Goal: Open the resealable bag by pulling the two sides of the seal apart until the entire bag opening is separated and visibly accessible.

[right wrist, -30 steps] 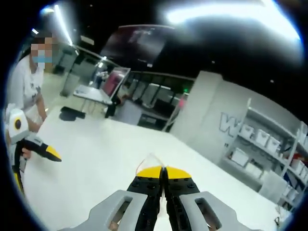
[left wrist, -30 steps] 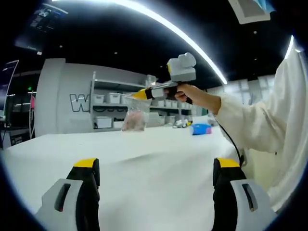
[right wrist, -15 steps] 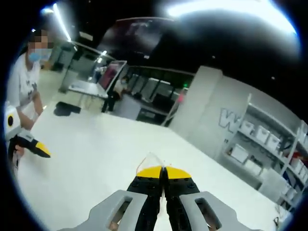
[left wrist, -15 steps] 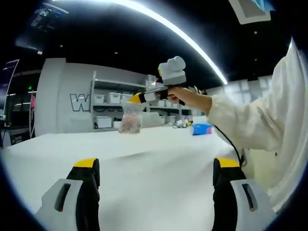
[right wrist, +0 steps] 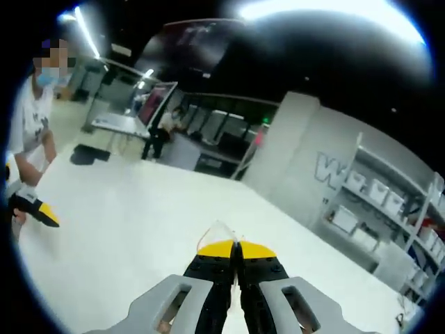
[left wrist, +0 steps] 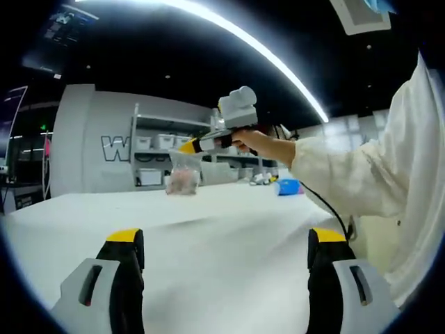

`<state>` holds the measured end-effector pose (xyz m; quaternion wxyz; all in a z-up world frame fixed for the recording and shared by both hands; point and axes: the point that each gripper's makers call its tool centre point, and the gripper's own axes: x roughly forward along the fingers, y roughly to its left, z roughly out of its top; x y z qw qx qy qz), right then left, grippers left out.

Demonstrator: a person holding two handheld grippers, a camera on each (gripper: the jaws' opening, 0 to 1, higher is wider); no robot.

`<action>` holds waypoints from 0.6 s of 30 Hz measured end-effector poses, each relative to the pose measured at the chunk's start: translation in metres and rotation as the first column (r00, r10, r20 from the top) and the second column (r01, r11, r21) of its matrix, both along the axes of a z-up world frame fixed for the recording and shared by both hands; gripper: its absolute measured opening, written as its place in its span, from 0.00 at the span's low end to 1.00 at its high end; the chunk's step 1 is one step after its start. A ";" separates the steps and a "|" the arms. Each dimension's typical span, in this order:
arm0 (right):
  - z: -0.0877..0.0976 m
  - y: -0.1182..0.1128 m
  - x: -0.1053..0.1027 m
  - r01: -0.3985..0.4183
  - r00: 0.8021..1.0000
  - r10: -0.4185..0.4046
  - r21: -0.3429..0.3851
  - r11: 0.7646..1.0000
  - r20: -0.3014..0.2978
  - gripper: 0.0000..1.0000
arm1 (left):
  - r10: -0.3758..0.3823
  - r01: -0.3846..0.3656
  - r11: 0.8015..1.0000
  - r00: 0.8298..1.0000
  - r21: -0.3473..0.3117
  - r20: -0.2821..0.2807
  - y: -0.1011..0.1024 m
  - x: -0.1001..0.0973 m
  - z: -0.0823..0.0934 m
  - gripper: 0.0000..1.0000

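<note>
**Bag carried left, pinched by its top edge**

The right gripper (left wrist: 186,145) pinches the resealable bag (left wrist: 183,175) by its top, dangling above the far white table (left wrist: 229,236). Since a second ago, it has drifted left. The left gripper (left wrist: 226,240) stays low, jaws spread wide, holding nothing.

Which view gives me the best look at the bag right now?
The left gripper view: the bag hangs whole and in profile from the right tool, above the white table, pinkish contents visible. The right gripper view offers just a clear sliver of the bag poking past its shut jaws.
</note>
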<state>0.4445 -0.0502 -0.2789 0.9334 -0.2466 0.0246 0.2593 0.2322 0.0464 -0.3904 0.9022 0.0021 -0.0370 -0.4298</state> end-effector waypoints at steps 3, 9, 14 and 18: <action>-0.002 0.000 0.006 0.004 1.000 -0.004 -0.004 1.000 -0.005 0.00 | -0.002 0.002 1.000 1.000 -0.006 -0.004 0.000 -0.001 0.000 0.97; -0.004 -0.001 0.016 0.010 1.000 -0.010 0.001 1.000 -0.015 0.00 | -0.002 0.002 1.000 1.000 -0.005 -0.003 0.000 -0.002 0.000 0.97; -0.004 -0.001 0.021 0.013 1.000 -0.013 0.009 1.000 -0.018 0.00 | -0.003 0.003 1.000 1.000 -0.010 -0.006 0.000 -0.002 0.000 0.97; -0.005 -0.003 0.026 0.020 1.000 -0.019 0.007 1.000 -0.022 0.00 | -0.004 0.004 1.000 1.000 -0.008 -0.005 -0.001 -0.002 -0.001 0.97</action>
